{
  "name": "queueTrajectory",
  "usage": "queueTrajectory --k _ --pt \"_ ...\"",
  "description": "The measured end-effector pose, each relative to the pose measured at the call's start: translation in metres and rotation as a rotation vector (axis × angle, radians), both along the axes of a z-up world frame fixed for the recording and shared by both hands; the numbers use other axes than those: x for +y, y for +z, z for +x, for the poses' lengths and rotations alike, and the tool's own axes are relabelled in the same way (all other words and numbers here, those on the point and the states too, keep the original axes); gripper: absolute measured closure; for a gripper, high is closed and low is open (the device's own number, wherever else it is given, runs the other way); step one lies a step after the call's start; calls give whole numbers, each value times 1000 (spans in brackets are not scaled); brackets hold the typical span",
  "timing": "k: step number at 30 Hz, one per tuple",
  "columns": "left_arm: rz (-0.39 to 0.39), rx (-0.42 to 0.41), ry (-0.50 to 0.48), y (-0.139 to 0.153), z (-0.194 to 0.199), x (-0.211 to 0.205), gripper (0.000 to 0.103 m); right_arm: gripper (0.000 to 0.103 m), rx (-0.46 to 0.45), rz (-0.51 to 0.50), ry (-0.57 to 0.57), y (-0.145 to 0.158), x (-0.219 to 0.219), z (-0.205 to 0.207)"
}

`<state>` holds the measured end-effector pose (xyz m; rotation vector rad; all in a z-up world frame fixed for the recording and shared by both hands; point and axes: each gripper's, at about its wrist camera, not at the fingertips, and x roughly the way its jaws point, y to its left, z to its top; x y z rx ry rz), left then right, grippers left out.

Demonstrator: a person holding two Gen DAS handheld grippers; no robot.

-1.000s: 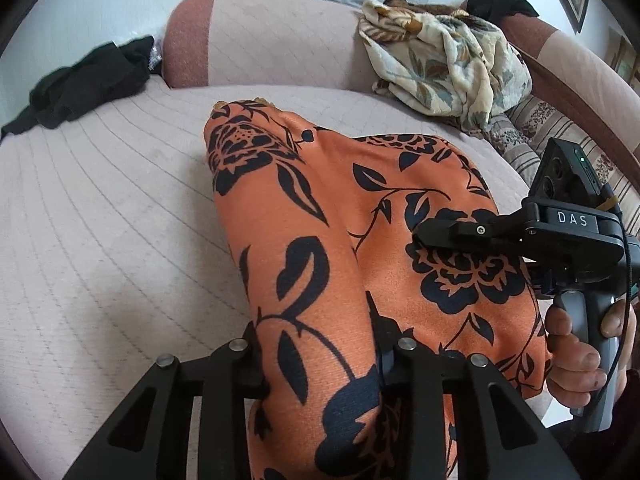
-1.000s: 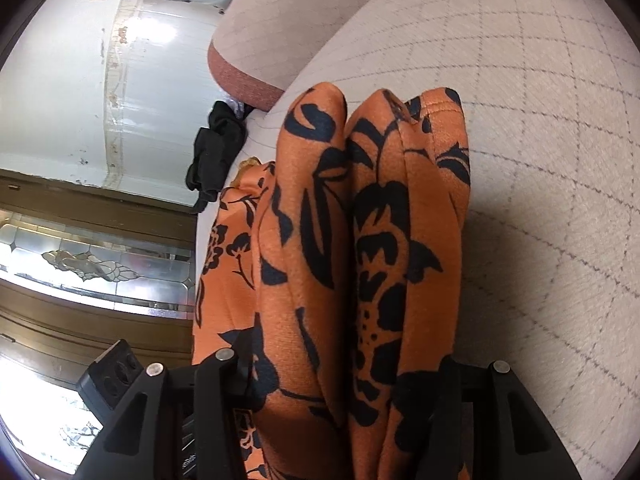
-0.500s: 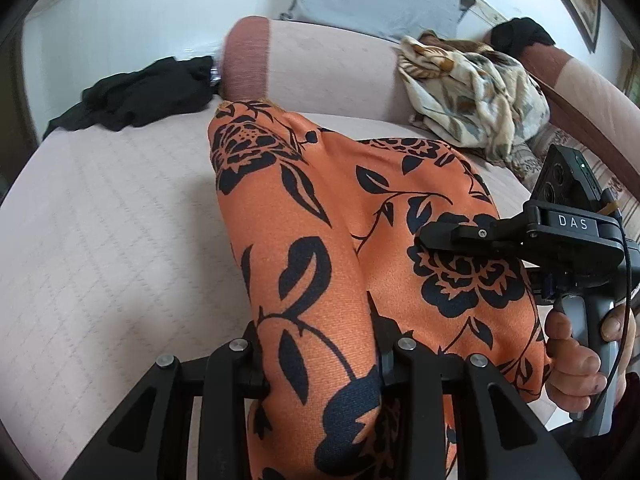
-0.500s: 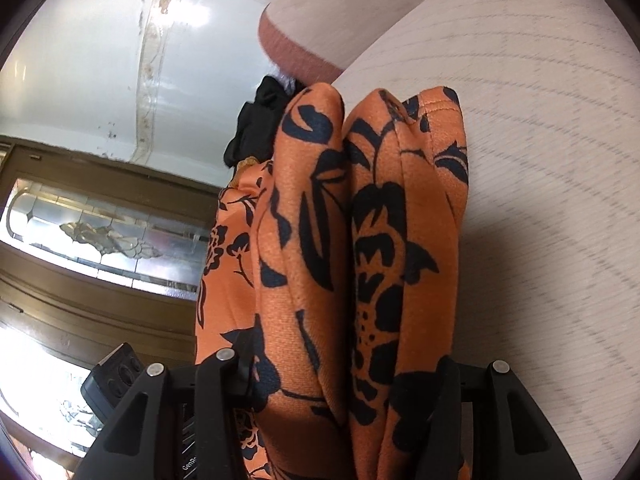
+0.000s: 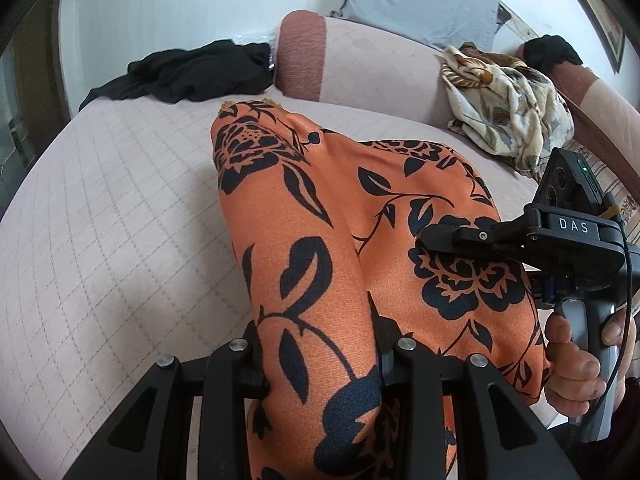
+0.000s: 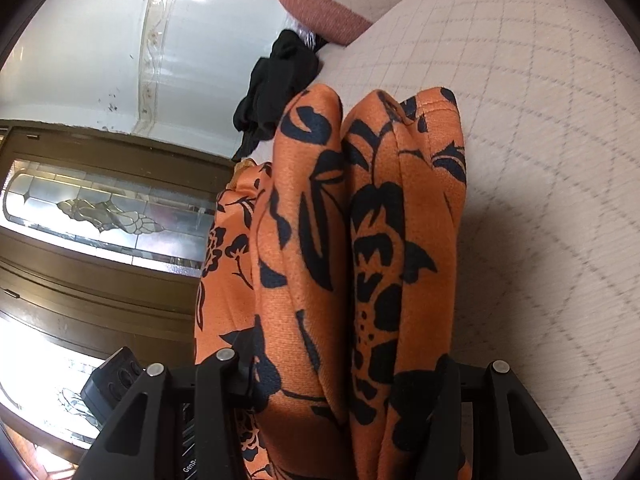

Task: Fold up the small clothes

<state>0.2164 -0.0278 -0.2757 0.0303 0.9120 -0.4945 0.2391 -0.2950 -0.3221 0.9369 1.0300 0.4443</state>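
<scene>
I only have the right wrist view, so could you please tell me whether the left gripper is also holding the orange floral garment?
Observer: Yes. In the left wrist view the left gripper is closed on a bunched fold of the orange floral garment.
Operator: Thank you. Is my right gripper visible from there?
Observer: It is: the right gripper reaches in from the right edge, its finger lying over the garment, with a hand around its handle.
Operator: Is anything else lying on the sofa besides the black clothing I can see?
Observer: A cream floral cloth is heaped against the backrest on the right, and another dark item sits on top of the backrest beyond it.
</scene>
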Motion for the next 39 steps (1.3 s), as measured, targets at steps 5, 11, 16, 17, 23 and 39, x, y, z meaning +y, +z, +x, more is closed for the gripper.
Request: queueTrajectory --k 5,11,16,17,23,39 --pt "11 28 3 -7 1 6 67 52 23 -8 8 -6 11 8" --pt "16 58 8 -15 3 10 67 52 53 -33 12 -10 18 18" --pt "24 55 6 -14 3 9 66 52 63 -32 14 -8 22 26" --pt "25 55 6 -14 3 8 66 52 65 -35 15 -7 23 26" --pt "29 57 9 -14 6 6 64 52 81 -32 14 -7 24 32" --pt "68 54 51 -16 9 16 30 39 125 -39 33 -13 23 40"
